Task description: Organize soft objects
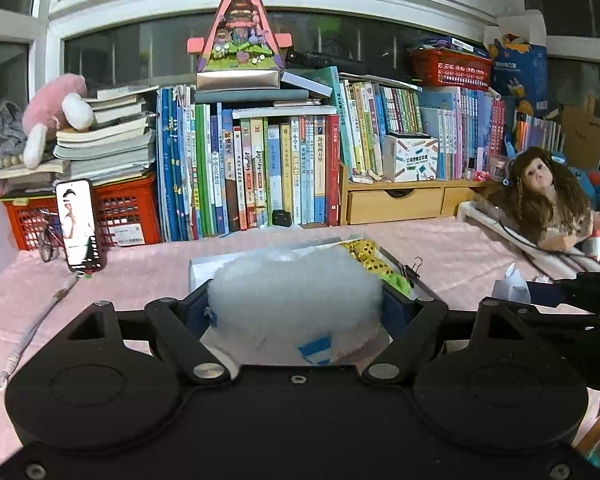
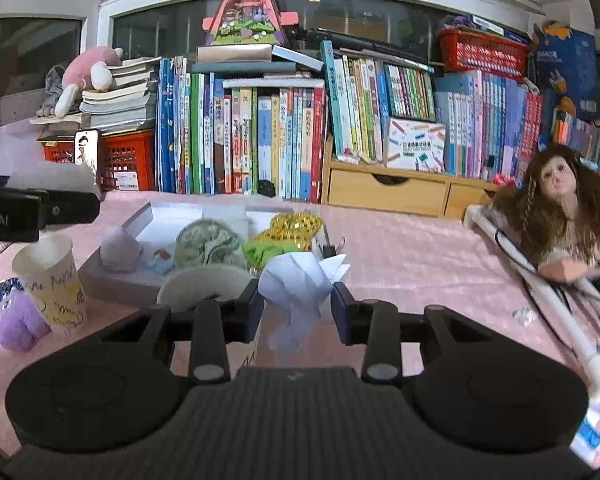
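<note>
My left gripper [image 1: 296, 308] is shut on a white fluffy pad [image 1: 296, 300] with a blue label and holds it above the white box [image 1: 198, 270]; the pad hides most of the box. In the right wrist view the left gripper [image 2: 72, 202] shows at far left with the pad [image 2: 52, 176]. My right gripper [image 2: 296, 306] is shut on a crumpled white tissue [image 2: 300, 284]. The white box [image 2: 148, 216] holds a grey-green cloth [image 2: 208, 244], a gold sequin piece [image 2: 296, 226], a green cloth [image 2: 264, 250] and a lilac plush [image 2: 120, 250].
A paper cup [image 2: 52, 280] and purple plush [image 2: 16, 320] stand left of the box. A round white pad [image 2: 204, 286] lies by the box front. A doll [image 2: 560, 208] and white tubes [image 2: 540, 280] lie at right. Books line the back; a phone [image 1: 80, 224] leans on a red crate.
</note>
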A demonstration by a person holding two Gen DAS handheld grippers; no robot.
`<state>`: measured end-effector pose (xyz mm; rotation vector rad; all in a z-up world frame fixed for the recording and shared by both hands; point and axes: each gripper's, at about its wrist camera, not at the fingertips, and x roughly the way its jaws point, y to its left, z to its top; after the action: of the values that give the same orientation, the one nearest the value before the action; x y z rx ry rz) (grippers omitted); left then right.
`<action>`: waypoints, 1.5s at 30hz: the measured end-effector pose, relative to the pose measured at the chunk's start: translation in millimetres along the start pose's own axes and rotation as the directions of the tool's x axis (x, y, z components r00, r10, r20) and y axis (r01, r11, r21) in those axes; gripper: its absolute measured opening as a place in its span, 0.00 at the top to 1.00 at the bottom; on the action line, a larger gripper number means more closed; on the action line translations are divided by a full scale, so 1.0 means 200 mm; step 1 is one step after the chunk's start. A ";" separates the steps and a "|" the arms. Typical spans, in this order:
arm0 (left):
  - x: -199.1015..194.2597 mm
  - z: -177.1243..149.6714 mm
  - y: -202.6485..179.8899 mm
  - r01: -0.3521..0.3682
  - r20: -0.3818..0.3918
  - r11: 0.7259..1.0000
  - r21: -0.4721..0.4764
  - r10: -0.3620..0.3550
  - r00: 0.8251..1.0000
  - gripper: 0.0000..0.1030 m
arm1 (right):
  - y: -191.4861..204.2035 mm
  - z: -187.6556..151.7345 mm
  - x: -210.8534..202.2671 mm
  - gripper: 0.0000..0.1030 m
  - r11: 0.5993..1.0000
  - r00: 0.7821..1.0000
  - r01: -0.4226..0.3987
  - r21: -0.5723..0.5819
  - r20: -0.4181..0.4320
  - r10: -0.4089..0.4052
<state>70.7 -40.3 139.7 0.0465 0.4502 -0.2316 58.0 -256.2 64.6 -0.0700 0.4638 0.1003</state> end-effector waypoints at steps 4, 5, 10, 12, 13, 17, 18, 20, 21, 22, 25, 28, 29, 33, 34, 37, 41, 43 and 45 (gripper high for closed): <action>0.09 0.11 0.07 0.012 -0.047 0.999 -0.041 -0.014 0.999 0.23 | -0.03 0.11 0.05 0.59 0.999 0.999 -0.039 -0.007 -0.004 0.039; 0.11 0.13 0.09 0.010 -0.057 0.999 -0.046 -0.013 0.998 0.23 | -0.04 0.14 0.06 0.59 0.999 0.999 -0.053 -0.006 -0.009 0.053; 0.27 0.22 0.19 0.007 -0.137 0.995 -0.103 -0.021 0.990 0.23 | -0.07 0.26 0.16 0.59 0.993 0.992 -0.113 0.019 -0.053 0.114; 0.36 0.24 0.23 0.010 -0.181 0.992 -0.130 -0.033 0.983 0.23 | -0.07 0.30 0.20 0.59 0.992 0.989 -0.127 0.022 -0.073 0.128; 0.40 0.25 0.24 0.009 -0.199 0.990 -0.138 -0.036 0.979 0.23 | -0.07 0.32 0.23 0.59 0.991 0.988 -0.130 0.024 -0.084 0.131; 0.57 0.28 0.29 -0.014 -0.272 0.987 -0.161 -0.031 0.962 0.23 | -0.07 0.40 0.35 0.59 0.987 0.980 -0.154 0.051 -0.123 0.159; 0.61 0.28 0.30 -0.022 -0.286 0.986 -0.164 -0.026 0.958 0.23 | -0.07 0.41 0.39 0.59 0.986 0.978 -0.158 0.055 -0.130 0.164; 0.70 0.31 0.33 -0.042 -0.308 0.985 -0.169 -0.013 0.951 0.23 | -0.05 0.45 0.46 0.59 0.984 0.973 -0.171 0.054 -0.146 0.178; 0.73 0.32 0.33 -0.049 -0.317 0.984 -0.170 -0.007 0.948 0.23 | -0.04 0.46 0.50 0.59 0.982 0.970 -0.181 0.053 -0.155 0.187; 0.77 0.33 0.34 -0.053 -0.331 0.984 -0.169 -0.006 0.944 0.23 | -0.02 0.47 0.54 0.59 0.980 0.966 -0.190 0.053 -0.166 0.197; 0.89 0.33 0.37 -0.077 -0.376 0.982 -0.172 0.007 0.927 0.23 | 0.02 0.49 0.67 0.58 0.974 0.950 -0.223 0.044 -0.216 0.227; 0.99 0.31 0.39 -0.099 -0.412 0.979 -0.178 0.017 0.911 0.23 | 0.06 0.48 0.78 0.58 0.970 0.931 -0.234 0.061 -0.274 0.242; 1.02 0.30 0.40 -0.105 -0.426 0.978 -0.181 0.018 0.905 0.23 | 0.06 0.48 0.81 0.58 0.971 0.928 -0.231 0.065 -0.285 0.240; 1.11 0.26 0.43 -0.126 -0.460 0.975 -0.183 0.028 0.887 0.23 | 0.07 0.47 0.93 0.58 0.977 0.924 -0.199 0.073 -0.318 0.212; 1.13 0.25 0.44 -0.130 -0.466 0.975 -0.183 0.030 0.884 0.23 | 0.07 0.46 0.96 0.58 0.978 0.921 -0.193 0.082 -0.330 0.209; 1.17 0.24 0.45 -0.132 -0.480 0.973 -0.190 0.025 0.877 0.23 | 0.07 0.45 1.03 0.58 0.978 0.909 -0.186 0.096 -0.362 0.208; 1.21 0.21 0.47 -0.133 -0.503 0.972 -0.195 0.017 0.864 0.23 | 0.06 0.42 1.09 0.58 0.978 0.894 -0.181 0.102 -0.397 0.207; 1.22 0.19 0.47 -0.130 -0.513 0.971 -0.201 0.009 0.858 0.22 | 0.06 0.41 1.11 0.58 0.977 0.888 -0.179 0.112 -0.409 0.210; 1.23 0.18 0.47 -0.131 -0.520 0.970 -0.204 0.006 0.854 0.22 | 0.06 0.40 1.13 0.58 0.977 0.882 -0.178 0.121 -0.420 0.213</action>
<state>323.8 -4.0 64.0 -0.1096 1.0122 -0.0891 293.1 -219.0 33.5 0.0348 0.9194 0.2689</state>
